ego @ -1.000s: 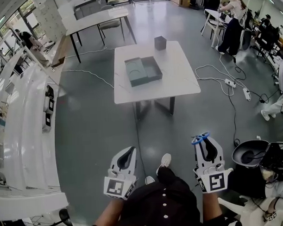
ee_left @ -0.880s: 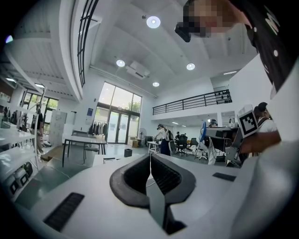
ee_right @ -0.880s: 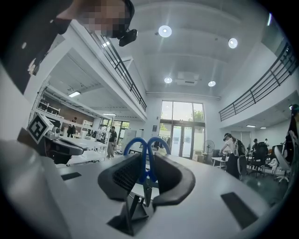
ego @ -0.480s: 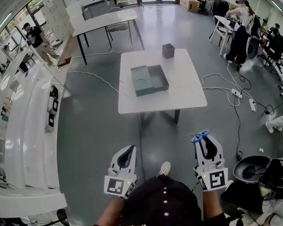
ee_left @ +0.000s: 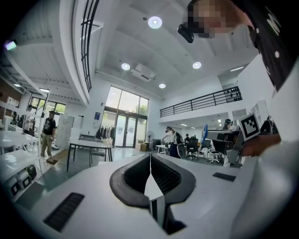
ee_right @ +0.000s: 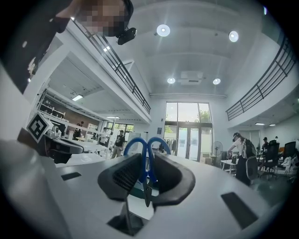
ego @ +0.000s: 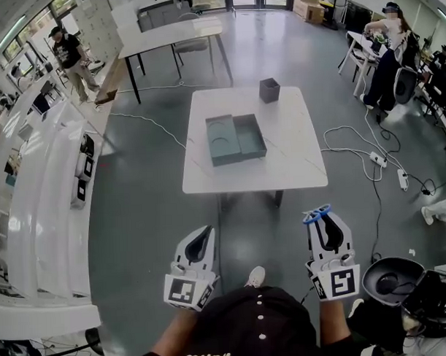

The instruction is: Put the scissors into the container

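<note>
Scissors [ego: 316, 215], blue-handled, sit in the right gripper [ego: 326, 220]: its jaws are closed in on them partway, gripping just below the handle loops. In the right gripper view the two blue loops of the scissors [ee_right: 146, 150] stand out past the jaw tips, while the dark blade end points back toward the body of the right gripper [ee_right: 147, 163], between the pads. The left gripper [ego: 202, 233] is held level beside it, on the far side of the person's body, the two well apart. Its jaws are pressed together with nothing between them; in its own view the left gripper [ee_left: 150, 158] shows only a thin seam where the pads meet. Both tools point the same way, toward a white table [ego: 295, 160] standing well ahead of them on the grey floor. On that table, ahead of the gap between the two tools, lies an open grey box [ego: 236, 139] in two side-by-side halves, the left one with a round recess. Farther ahead of the right gripper, near the table's far edge, stands a small dark tub [ego: 269, 89], apart from the box. Between the tools and just behind their tips shows the person's pale shoe [ego: 258, 276]. White cables [ego: 353, 143] trail over the floor off to the right gripper's outer side.
</note>
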Available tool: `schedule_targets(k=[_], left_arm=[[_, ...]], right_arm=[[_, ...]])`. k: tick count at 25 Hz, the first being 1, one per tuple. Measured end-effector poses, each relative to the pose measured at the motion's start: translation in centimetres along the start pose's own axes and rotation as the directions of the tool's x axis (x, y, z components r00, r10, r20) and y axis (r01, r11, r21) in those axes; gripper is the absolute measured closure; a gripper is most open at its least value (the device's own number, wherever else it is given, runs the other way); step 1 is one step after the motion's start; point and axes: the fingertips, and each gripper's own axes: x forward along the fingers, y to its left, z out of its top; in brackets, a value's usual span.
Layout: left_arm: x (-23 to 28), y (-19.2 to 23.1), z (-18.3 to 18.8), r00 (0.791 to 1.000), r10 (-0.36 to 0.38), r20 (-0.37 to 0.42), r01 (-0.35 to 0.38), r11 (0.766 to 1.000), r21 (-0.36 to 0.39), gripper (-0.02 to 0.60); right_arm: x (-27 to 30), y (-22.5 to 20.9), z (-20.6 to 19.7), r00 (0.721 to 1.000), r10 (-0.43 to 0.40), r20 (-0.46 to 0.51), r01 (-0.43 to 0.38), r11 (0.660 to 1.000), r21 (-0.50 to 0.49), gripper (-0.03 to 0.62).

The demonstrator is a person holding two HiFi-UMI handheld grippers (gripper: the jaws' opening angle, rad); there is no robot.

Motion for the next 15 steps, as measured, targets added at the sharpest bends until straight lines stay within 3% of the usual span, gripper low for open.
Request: schedule_targets(k=[15], left_arm=[[3.4, -0.4, -0.8, 0.998, 0.053, -0.025, -0.053, 0.998, -0.019, 0.551]], right_arm=[[2.0, -3.5, -2.3, 0.999, 0.032, -0.020, -0.032, 0.999, 0.032, 0.493]])
